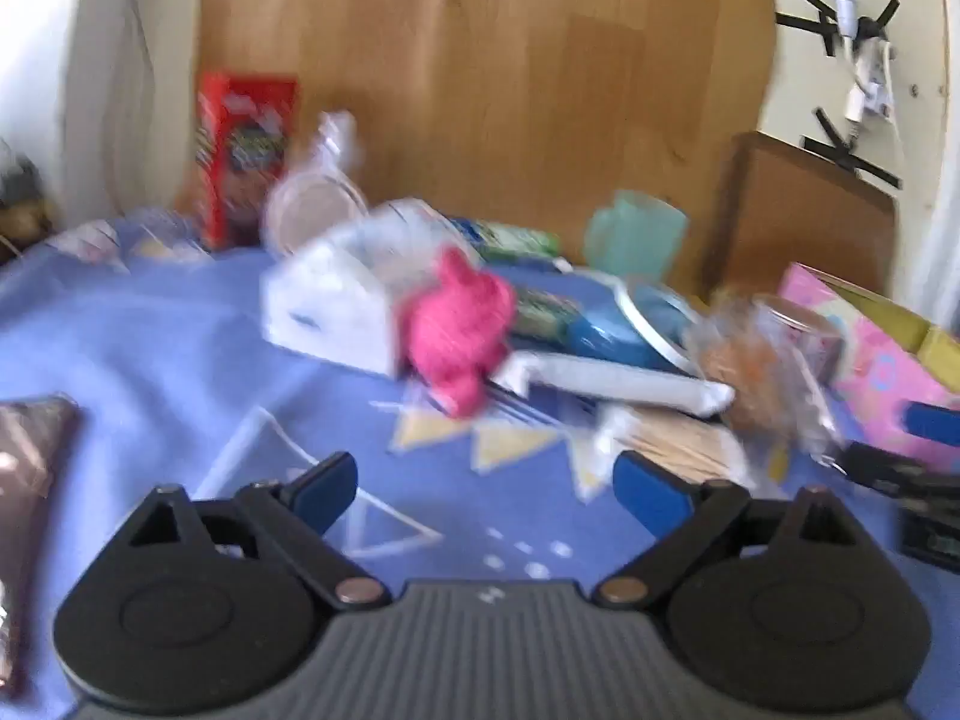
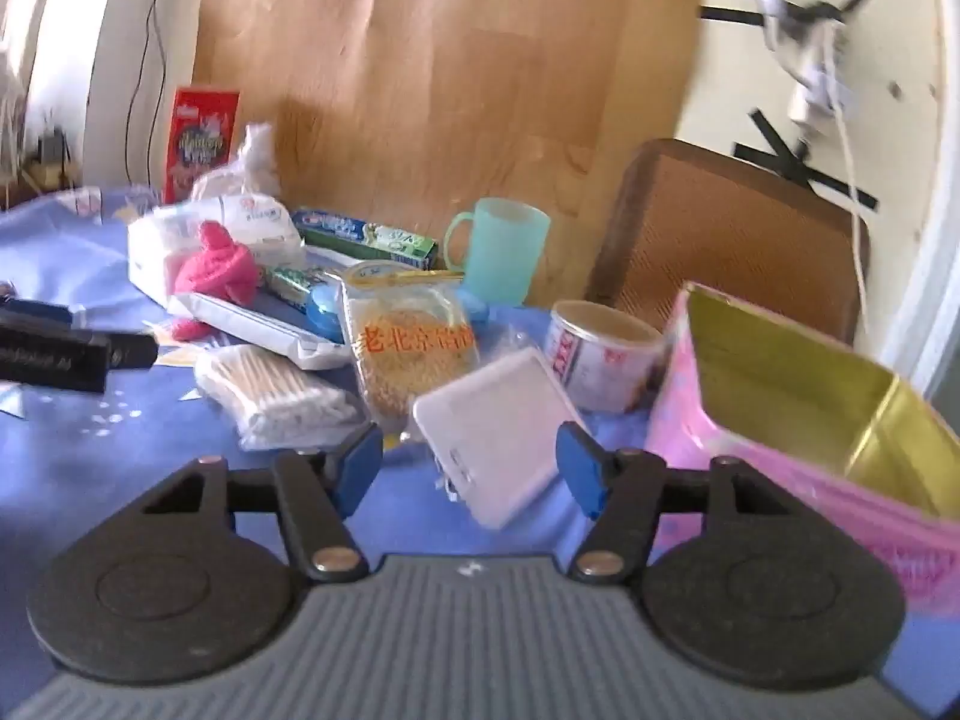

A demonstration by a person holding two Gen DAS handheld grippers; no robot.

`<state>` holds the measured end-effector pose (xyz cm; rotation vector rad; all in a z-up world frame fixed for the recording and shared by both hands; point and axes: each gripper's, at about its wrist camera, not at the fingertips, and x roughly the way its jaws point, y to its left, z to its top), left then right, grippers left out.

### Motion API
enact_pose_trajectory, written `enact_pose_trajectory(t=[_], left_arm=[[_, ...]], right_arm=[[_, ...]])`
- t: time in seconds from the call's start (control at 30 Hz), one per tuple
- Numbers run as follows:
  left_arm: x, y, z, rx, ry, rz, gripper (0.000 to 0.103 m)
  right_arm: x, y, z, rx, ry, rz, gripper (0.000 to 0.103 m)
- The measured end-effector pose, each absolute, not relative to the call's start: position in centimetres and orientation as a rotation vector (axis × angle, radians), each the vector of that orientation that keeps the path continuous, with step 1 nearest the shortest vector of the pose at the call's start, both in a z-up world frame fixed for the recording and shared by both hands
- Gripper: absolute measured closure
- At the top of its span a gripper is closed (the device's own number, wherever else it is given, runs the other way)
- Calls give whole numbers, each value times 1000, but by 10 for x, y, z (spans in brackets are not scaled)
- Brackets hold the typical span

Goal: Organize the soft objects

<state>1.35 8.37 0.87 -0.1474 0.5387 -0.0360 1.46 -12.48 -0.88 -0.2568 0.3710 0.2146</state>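
The pink plush toy [image 1: 459, 330] lies at 12 o'clock from the left gripper [image 1: 485, 489], long axis running 12 to 6, leaning on a white tissue pack [image 1: 327, 312] at its 9 o'clock. Both jaws stand apart, empty. The right gripper [image 2: 469, 468] gapes around a white flat case [image 2: 501, 432], pads not touching.

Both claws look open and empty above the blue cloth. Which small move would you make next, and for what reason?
Probably ease the left claw forward toward the pink soft toy. It is the plainest soft thing here, it lies ahead of that claw beside the white tissue pack, and nothing sits between the open pads. The right claw faces a hard white case instead.
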Motion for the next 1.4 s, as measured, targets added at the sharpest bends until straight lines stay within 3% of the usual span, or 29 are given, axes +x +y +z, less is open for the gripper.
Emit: enact_pose_trajectory(t=[0.1,0.2,0.3,0.43,0.5,0.53,0.63,0.87,1.0,1.03,1.17,1.3,1.33,1.37,1.4], left_arm=[[13,89,9,-166,530,-54,8],[14,95,4,-205,546,-72,8],[17,103,-1,-258,562,-83,8],[14,104,-1,-283,557,-88,8],[14,103,0,-281,557,-90,8],[14,102,0,-281,555,-89,8],[13,104,-1,-288,559,-86,8],[9,98,3,-260,544,-133,8],[5,79,11,-274,562,-250,9],[5,73,13,-279,573,-288,10],[8,43,20,-258,625,-444,27],[26,18,17,-253,732,-510,38],[31,12,14,-249,755,-509,44],[34,8,12,-252,777,-516,58],[36,4,10,-258,803,-525,63]], right_arm=[[34,-120,-16,-299,391,193,42],[46,-122,-19,-267,426,195,75],[37,-130,-14,-191,398,177,87],[9,-144,5,-105,349,181,91],[-4,-156,20,15,341,241,92],[-10,-164,27,102,340,289,100],[-24,-191,37,389,309,470,100],[-43,-217,21,338,345,201,91],[-37,-208,11,326,418,227,62],[-36,-202,8,314,434,245,59],[-31,-176,2,207,467,324,54],[-26,-152,-3,101,471,408,37],[-24,-147,-4,81,472,428,35],[-23,-143,-7,56,472,452,33],[-21,-138,-8,31,474,472,27]])
